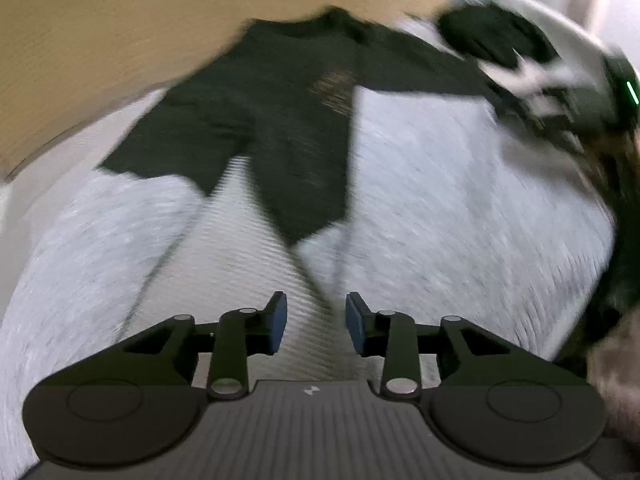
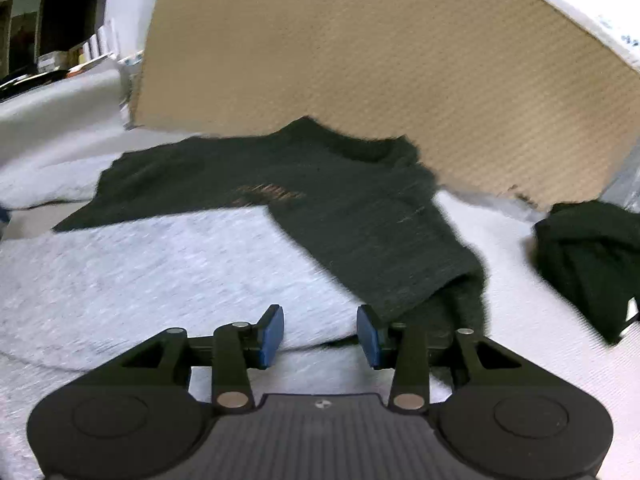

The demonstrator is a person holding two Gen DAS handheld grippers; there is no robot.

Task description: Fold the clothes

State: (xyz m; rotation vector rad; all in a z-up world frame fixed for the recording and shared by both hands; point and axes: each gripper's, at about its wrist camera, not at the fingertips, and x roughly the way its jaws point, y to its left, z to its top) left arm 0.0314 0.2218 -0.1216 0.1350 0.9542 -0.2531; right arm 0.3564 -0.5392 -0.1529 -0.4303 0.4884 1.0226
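dark shirt [image 2: 320, 208] | spread on grey blanket [image 2: 160, 272], below tan board [image 2: 360, 60] | looks soft, light, limp: take hem corners | left gripper [image 1: 316, 328], right gripper [image 2: 320, 336] both wide, empty

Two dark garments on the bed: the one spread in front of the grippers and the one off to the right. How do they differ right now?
The dark shirt lies spread fairly flat on the grey blanket, sleeves out; the dark bundle sits bunched in a compact heap. The shirt shows a faded print on its chest; the bundle shows none, only a small white tag at its edge. The shirt lies just ahead of the open right gripper; the bundle lies well aside. Both look equally dark.
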